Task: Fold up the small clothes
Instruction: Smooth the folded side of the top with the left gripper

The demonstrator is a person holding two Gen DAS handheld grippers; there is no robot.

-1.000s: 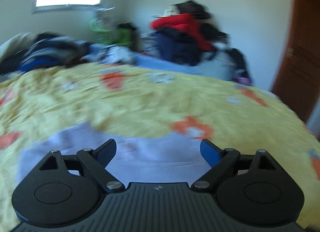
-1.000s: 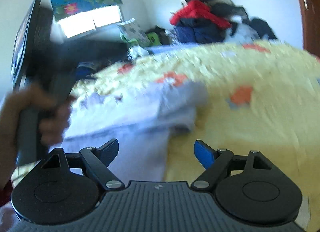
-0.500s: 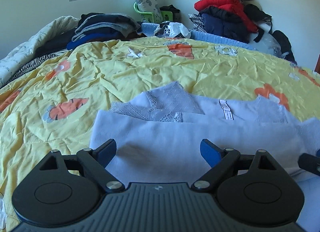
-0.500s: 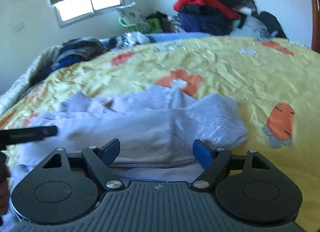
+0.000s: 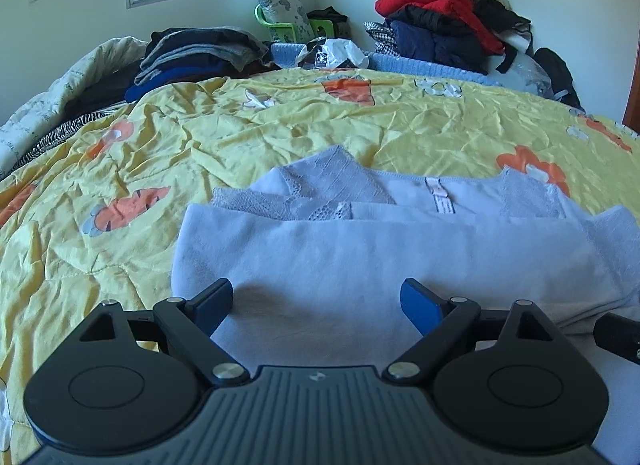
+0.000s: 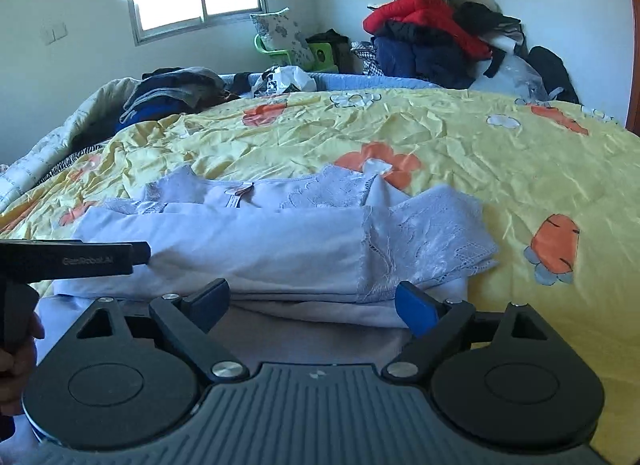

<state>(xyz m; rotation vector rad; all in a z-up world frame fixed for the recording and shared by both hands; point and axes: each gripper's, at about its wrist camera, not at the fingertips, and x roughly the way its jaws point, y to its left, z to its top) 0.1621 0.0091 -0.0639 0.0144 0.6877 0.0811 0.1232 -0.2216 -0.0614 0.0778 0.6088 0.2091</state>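
A pale lilac garment with lace sleeves (image 5: 380, 249) lies on the yellow bedspread (image 5: 160, 137), its near part folded over toward the neckline. It also shows in the right wrist view (image 6: 280, 241), with a lace sleeve at its right end. My left gripper (image 5: 316, 301) is open and empty just above the garment's near left part. My right gripper (image 6: 312, 303) is open and empty over the garment's near right part. The left gripper's body (image 6: 72, 259) shows at the left edge of the right wrist view.
Folded dark clothes (image 5: 200, 53) are stacked at the far left of the bed. A heap of red and dark jackets (image 5: 444, 21) stands at the far right. A green chair with a cushion (image 5: 288, 21) is by the window. A white plastic bag (image 5: 336, 53) lies at the bed's far edge.
Both grippers have swung down and steadied over the garment. The near part of the garment now lies folded flat over the rest. Both grippers stayed open.
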